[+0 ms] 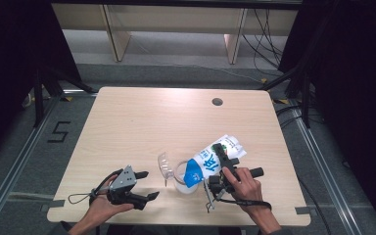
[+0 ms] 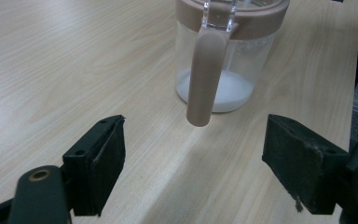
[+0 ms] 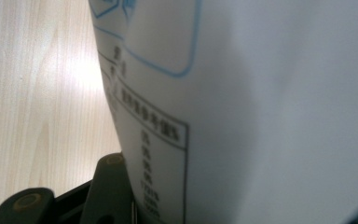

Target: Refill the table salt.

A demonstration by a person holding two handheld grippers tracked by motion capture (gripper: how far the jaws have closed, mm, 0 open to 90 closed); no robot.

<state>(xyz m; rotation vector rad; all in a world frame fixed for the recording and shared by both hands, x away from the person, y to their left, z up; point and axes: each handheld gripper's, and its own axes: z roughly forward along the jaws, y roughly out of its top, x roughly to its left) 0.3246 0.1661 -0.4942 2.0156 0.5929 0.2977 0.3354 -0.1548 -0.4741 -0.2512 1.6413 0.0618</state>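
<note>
while right gripper point(image 1: 223, 161) clamps tilted milk carton point(image 1: 214, 158), spout over jug point(image 1: 185, 177)

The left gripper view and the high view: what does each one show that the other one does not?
The left gripper view alone shows the white layer at the bottom of the clear pitcher and its brown handle, seen between open jaws. The high view alone shows the carton tilted over the pitcher's mouth, clamped by the right gripper, and the left gripper apart from the pitcher. Both show the pitcher standing on the wooden table.
</note>
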